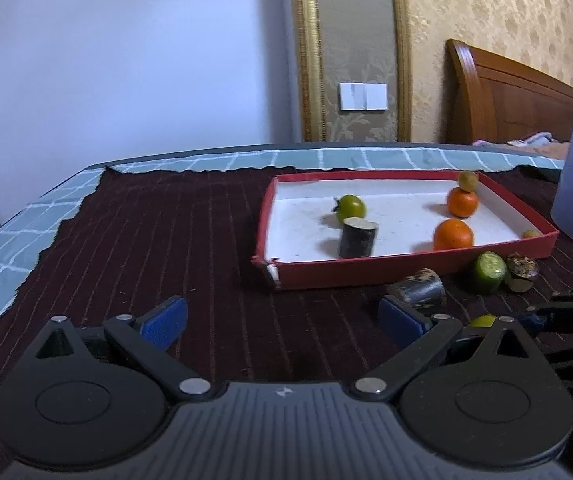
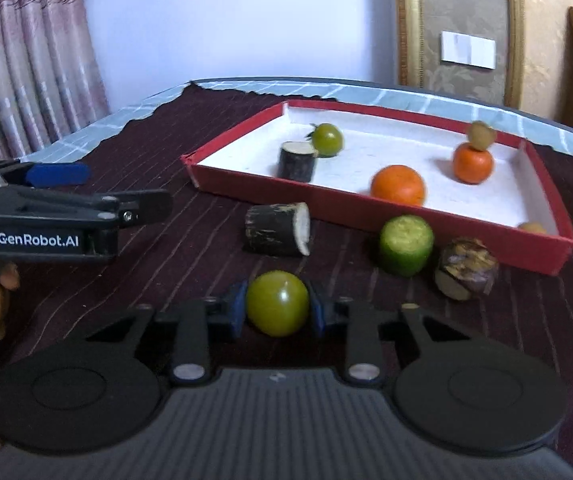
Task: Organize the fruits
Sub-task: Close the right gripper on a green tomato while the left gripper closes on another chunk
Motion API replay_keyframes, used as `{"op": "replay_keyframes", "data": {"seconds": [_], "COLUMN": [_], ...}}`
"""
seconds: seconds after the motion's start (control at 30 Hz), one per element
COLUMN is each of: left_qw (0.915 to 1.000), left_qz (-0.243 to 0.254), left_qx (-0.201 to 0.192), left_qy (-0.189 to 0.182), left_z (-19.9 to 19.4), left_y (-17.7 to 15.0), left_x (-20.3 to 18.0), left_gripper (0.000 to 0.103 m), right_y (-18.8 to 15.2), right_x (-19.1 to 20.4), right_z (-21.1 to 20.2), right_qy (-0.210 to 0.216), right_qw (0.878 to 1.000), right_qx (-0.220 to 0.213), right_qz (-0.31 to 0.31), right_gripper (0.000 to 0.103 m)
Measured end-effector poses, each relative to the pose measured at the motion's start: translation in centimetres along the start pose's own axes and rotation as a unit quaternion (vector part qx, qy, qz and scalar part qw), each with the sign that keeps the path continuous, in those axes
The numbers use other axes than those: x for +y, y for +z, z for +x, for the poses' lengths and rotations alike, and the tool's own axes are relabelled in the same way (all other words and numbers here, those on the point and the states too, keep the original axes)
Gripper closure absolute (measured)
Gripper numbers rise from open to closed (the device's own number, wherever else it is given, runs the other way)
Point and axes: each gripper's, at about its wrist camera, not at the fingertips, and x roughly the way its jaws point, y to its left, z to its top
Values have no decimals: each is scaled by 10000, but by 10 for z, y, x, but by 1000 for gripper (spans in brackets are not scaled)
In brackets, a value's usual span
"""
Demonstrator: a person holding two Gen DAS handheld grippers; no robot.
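Your right gripper (image 2: 277, 309) is clamped on the green tomato (image 2: 277, 303), blue pads pressed on both sides at mid-height, so the round fruit can't roll out; it sits low, at or just off the dark striped cloth (image 2: 190, 128), can't tell which. Your left gripper (image 1: 282, 322) has jaws spread wide w/ nothing between them, parked beside the right one, prob. waiting its turn. Just ahead of the tomato, still on the cloth: a dark cut cane piece (image 2: 277, 229) on its side, a green cut chunk (image 2: 405, 245) and a brown shelled fruit (image 2: 467, 268), all near the front wall of the red tray (image 2: 346, 200). Inside the tray already: another green tomato (image 2: 327, 139), an upright cane piece (image 2: 297, 162), two oranges (image 2: 397, 185) and a small yellowish fruit perched behind the far one. Looks approx. half sorted; next step is likely lifting the tomato over the wall, keeping clear of the near orange.
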Motion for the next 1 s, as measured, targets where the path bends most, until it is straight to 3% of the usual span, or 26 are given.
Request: {"op": "replay_keyframes", "data": {"seconds": [0.13,0.27,0.57,0.7,0.77,0.83,1.0], "left_qw": [9997,9997,9983,9966,9955,9953,9952], "left_qz": [196,234,-5,-85,-233,-262,-321], "left_qx": [16,50,471,742,909,931,915], "left_qy": [-166,-97,330,337,112,0,-117], "left_z": [4,13,50,64,68,68,66], "left_y": [4,9,20,19,18,18,18], "left_x": [-22,-47,-76,-77,-75,-76,-73], "left_gripper": [1,1,2,23,49,60,60], "right_y": [-5,-12,-19,-21,-22,-22,-21], "right_x": [-10,-25,-44,-44,-44,-43,-38], "right_z": [-17,-33,-41,-41,-40,-41,-40], "right_qy": [-497,-1117,-1078,-1060,-1054,-1059,-1071], "right_qw": [9985,9932,9928,9928,9928,9928,9927], "right_qx": [-196,-305,-363,-369,-374,-381,-380], "right_qz": [123,127,384,429,432,422,403], "right_gripper": [73,73,73,73,73,73,73]}}
